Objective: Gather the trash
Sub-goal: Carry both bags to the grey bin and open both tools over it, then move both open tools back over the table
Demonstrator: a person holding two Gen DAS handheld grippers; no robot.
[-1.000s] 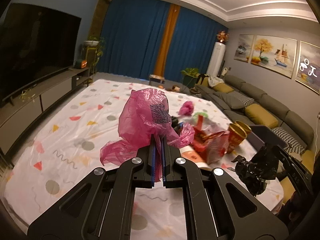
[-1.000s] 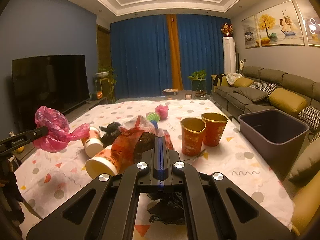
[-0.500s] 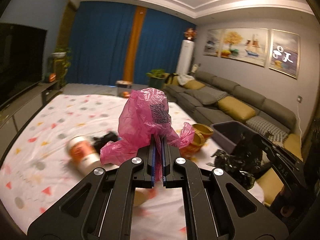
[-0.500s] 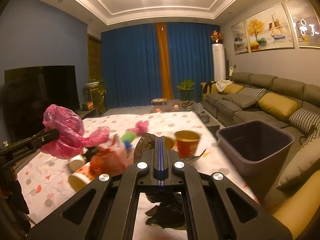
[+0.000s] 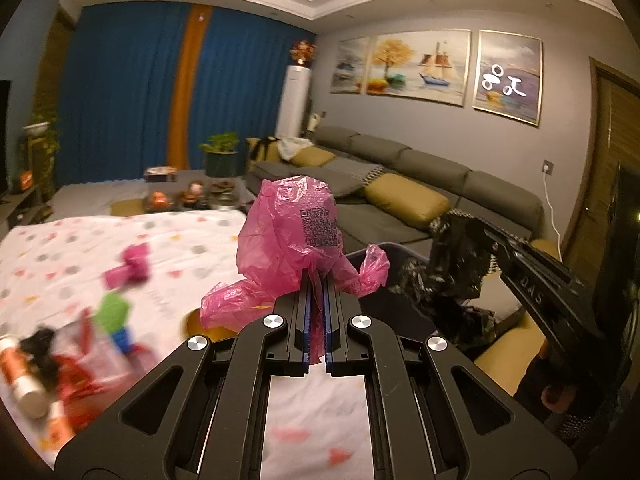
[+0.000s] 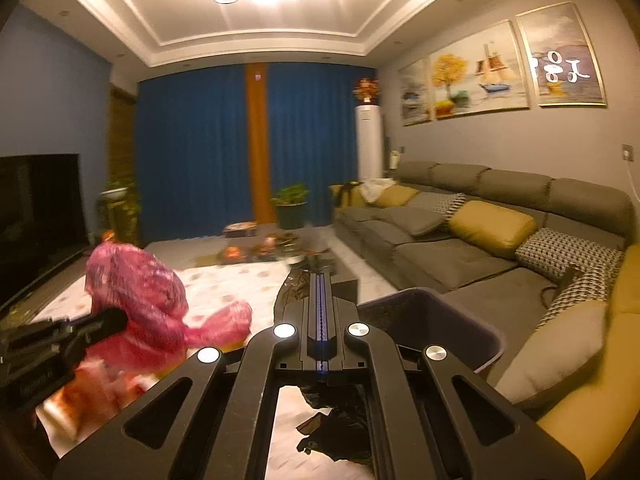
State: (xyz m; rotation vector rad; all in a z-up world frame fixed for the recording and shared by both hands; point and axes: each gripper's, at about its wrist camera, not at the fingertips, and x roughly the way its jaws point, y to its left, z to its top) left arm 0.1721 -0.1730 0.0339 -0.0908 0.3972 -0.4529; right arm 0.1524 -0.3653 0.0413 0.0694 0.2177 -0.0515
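Jaws of left gripper (image 5: 316,280) pinched nearly together on a fold of pink plastic bag (image 5: 292,232), a thin strip of film showing between the blue pads. Bulk of the bag ballooning above and ahead of the tips, loose tails drooping either side. Right gripper (image 6: 319,280) closed to a hairline on black plastic bag (image 5: 452,264), most of it dangling beneath the fingers. Both loads held in the air, over the near edge of the dark bin (image 6: 460,320) or just short of it; cannot tell which. Bin standing between the patterned tablecloth (image 5: 80,240) and the grey sofa (image 6: 460,248).

Likeliest trouble: letting go too soon, with either bag short of the rim. Light film, apt to drift and land on cloth or floor rather than drop straight. Clinging, too: thin plastic wedged between pads, possibly stuck there after opening, then shed anywhere on the way back. Tangling as well, with both grippers close together and tails hanging loose. Dangling black film apt to catch the rim and drape outside. Possible knock on the rim from a low gripper, tipping the bin.

Plenty left on the cloth besides: blurred cups (image 5: 20,376), pink wad (image 5: 132,268), green scrap (image 5: 112,312). Much of the task probably undone.
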